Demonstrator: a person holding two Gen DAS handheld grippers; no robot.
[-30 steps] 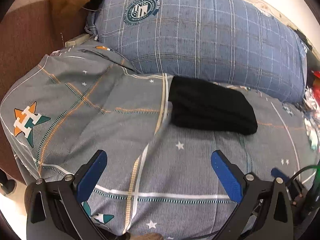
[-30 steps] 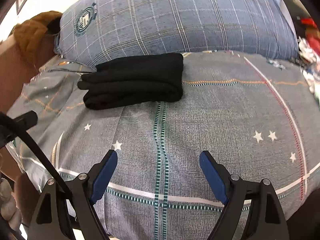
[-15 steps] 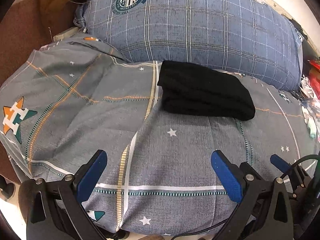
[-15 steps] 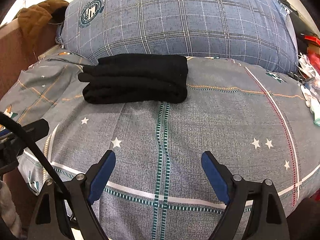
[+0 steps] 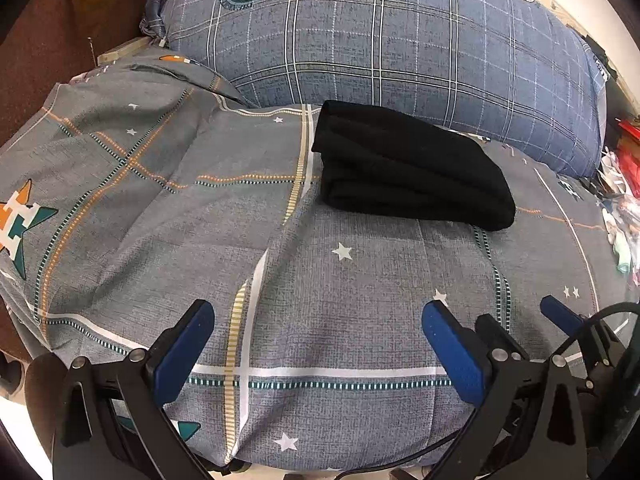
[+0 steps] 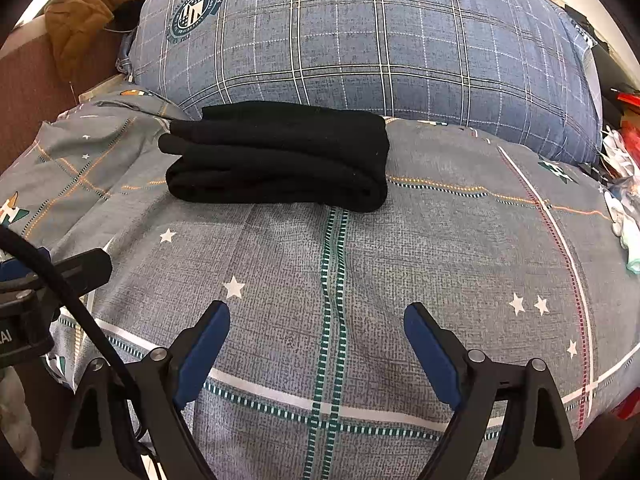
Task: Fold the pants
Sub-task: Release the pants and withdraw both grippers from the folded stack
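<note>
The black pants (image 5: pixel 408 168) lie folded into a thick rectangular stack on the grey star-patterned bedspread (image 5: pixel 240 240), just in front of the blue plaid pillow (image 5: pixel 380 40). They also show in the right wrist view (image 6: pixel 280 156). My left gripper (image 5: pixel 318 340) is open and empty, held above the bedspread well short of the pants. My right gripper (image 6: pixel 316 340) is open and empty too, also back from the pants. The right gripper's tip shows at the left view's right edge (image 5: pixel 560 316).
A brown garment (image 6: pixel 84 20) lies at the back left beside a brown headboard (image 5: pixel 36 40). Colourful clutter (image 6: pixel 620 184) sits off the bed's right side. The bed's front edge lies just below both grippers.
Both grippers have drawn back and lifted slightly from the bed, staying open. The folded pants have not moved.
</note>
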